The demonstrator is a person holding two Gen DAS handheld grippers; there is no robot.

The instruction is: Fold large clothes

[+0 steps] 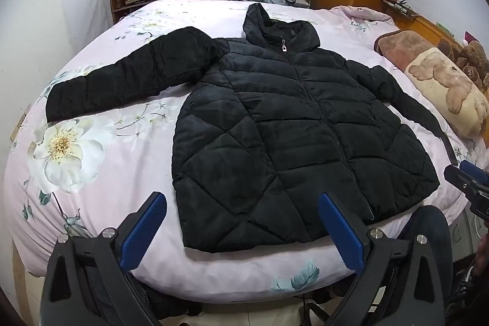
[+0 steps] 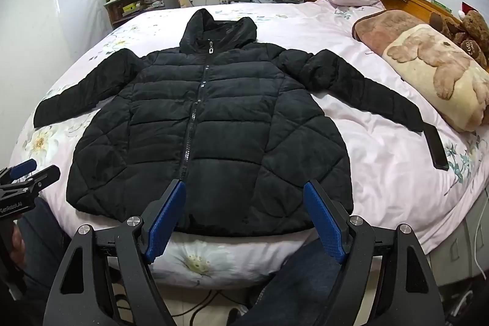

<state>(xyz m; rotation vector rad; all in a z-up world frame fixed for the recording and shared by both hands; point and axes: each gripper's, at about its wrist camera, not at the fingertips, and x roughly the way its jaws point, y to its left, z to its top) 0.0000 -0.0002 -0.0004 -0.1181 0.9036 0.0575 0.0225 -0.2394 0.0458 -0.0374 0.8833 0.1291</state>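
The left gripper (image 1: 243, 226) is held level with its jaws spread wide, both blue pads (image 1: 143, 234) bare and nothing between them. The right gripper (image 2: 244, 222) is held the same way, its jaws wide apart and its blue pads (image 2: 325, 223) bare. The two are side by side at the near edge, well apart, each at the edge of the other's view.

My left gripper (image 1: 243, 229) and right gripper (image 2: 244, 220) match: black angular frames, round silver screws at the joints, fingers (image 2: 165, 222) faced with textured blue pads. White lettering marks the left one's side. I'm wearing dark blue trousers (image 2: 293, 274).
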